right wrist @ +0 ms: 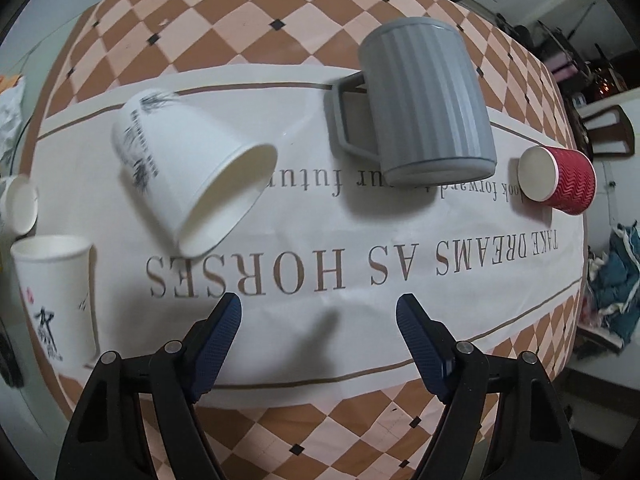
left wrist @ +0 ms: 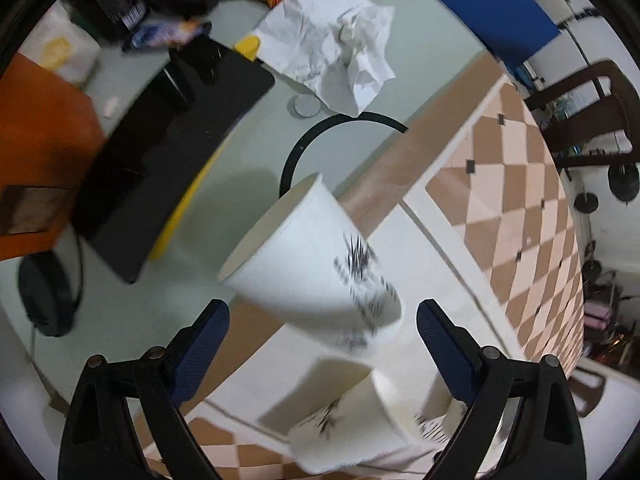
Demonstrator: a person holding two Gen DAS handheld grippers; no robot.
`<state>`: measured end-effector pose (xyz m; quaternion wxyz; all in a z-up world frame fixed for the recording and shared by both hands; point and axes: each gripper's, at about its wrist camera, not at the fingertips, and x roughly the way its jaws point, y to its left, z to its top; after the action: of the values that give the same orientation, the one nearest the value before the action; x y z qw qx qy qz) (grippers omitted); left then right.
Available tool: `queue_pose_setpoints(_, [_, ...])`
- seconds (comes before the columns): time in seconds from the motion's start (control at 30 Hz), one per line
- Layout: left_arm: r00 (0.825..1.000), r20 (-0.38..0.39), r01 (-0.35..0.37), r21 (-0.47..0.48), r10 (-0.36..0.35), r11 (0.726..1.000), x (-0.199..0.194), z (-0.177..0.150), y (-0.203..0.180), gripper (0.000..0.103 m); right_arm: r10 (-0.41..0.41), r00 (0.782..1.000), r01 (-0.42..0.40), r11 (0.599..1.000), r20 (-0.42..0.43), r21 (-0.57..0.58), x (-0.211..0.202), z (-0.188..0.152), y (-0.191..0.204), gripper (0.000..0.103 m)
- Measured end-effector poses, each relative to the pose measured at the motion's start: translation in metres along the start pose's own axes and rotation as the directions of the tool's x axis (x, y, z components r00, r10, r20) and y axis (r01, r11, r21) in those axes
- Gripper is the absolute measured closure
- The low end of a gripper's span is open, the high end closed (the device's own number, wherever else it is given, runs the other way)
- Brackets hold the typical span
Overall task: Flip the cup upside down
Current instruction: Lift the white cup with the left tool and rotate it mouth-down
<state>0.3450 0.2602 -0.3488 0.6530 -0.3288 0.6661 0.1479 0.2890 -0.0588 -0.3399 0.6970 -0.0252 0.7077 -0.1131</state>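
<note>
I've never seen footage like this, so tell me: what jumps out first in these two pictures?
A tilted white paper cup catches the eye first, blurred, with its open mouth turned toward the right camera. Behind it a ribbed grey mug stands upside down mid-cloth, with a red ripple cup on its side to the right. Both the left gripper and right gripper are open, holding nothing.

Both grippers (left wrist: 323, 320) (right wrist: 319, 314) have black frames, round silver rivets and textured navy-blue pads.
</note>
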Motion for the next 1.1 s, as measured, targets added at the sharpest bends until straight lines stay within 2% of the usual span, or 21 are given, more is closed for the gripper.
queue_pose_setpoints(0.07, [1.000,-0.008,0.024,-0.029,-0.024,0.999,0.006,0.006,0.003,0.010,-0.008,1.000,0.008,1.000,-0.004,0.009,0.001,0.002,0.001,0.022])
queue_pose_setpoints(0.1, [1.000,-0.001,0.028,-0.040,-0.028,0.999,0.007,0.009,0.005,0.021,-0.015,1.000,0.015,1.000,-0.004,0.011,0.001,0.003,0.002,0.022])
queue_pose_setpoints(0.17, [0.999,0.009,0.038,-0.039,-0.038,0.999,0.009,0.011,0.007,0.029,-0.025,1.000,0.025,1.000,-0.006,0.014,0.002,0.003,0.002,0.022])
queue_pose_setpoints(0.2, [0.999,0.016,0.038,-0.027,-0.038,0.999,0.008,0.012,0.007,0.031,-0.027,1.000,0.027,1.000,-0.009,0.014,0.002,0.004,0.002,0.022])
queue_pose_setpoints(0.33, [0.998,0.068,-0.022,0.093,0.016,0.995,0.003,0.008,-0.004,0.035,-0.035,0.999,0.035,0.999,0.002,0.021,0.001,0.002,-0.004,0.022])
queue_pose_setpoints(0.43, [0.991,0.123,-0.072,0.202,0.048,0.977,-0.008,0.000,-0.012,0.038,-0.030,1.000,0.029,0.999,0.010,0.025,-0.004,0.000,-0.012,0.022])
queue_pose_setpoints(0.6, [0.971,0.224,-0.168,0.386,0.084,0.907,-0.036,-0.026,-0.032,0.040,-0.019,0.999,0.018,0.999,0.034,0.029,-0.013,-0.008,-0.033,0.022])
queue_pose_setpoints(0.67, [0.963,0.259,-0.187,0.443,0.075,0.877,-0.054,-0.044,-0.037,0.041,-0.013,0.999,0.012,0.999,0.042,0.032,-0.015,-0.011,-0.044,0.022])
queue_pose_setpoints(0.77, [0.961,0.274,-0.186,0.523,0.042,0.832,-0.079,-0.082,-0.048,0.041,0.007,0.998,-0.009,0.999,0.055,0.041,-0.020,-0.018,-0.065,0.022])
queue_pose_setpoints(0.83, [0.962,0.271,-0.183,0.564,0.029,0.806,-0.084,-0.107,-0.074,0.041,0.021,0.998,-0.023,0.999,0.062,0.040,-0.022,-0.025,-0.079,0.022])
queue_pose_setpoints(0.9, [0.968,0.250,-0.171,0.614,0.016,0.771,-0.088,-0.148,-0.087,0.041,0.035,0.997,-0.037,0.999,0.064,0.031,-0.021,-0.035,-0.098,0.022])
queue_pose_setpoints(0.93, [0.971,0.238,-0.167,0.629,0.016,0.759,-0.081,-0.158,-0.100,0.041,0.038,0.997,-0.040,0.999,0.065,0.027,-0.020,-0.039,-0.105,0.022])
queue_pose_setpoints(1.1, [0.983,0.175,-0.158,0.705,0.047,0.691,-0.048,-0.258,-0.116,0.041,0.041,0.997,-0.040,0.999,0.058,-0.013,-0.005,-0.070,-0.158,0.022])
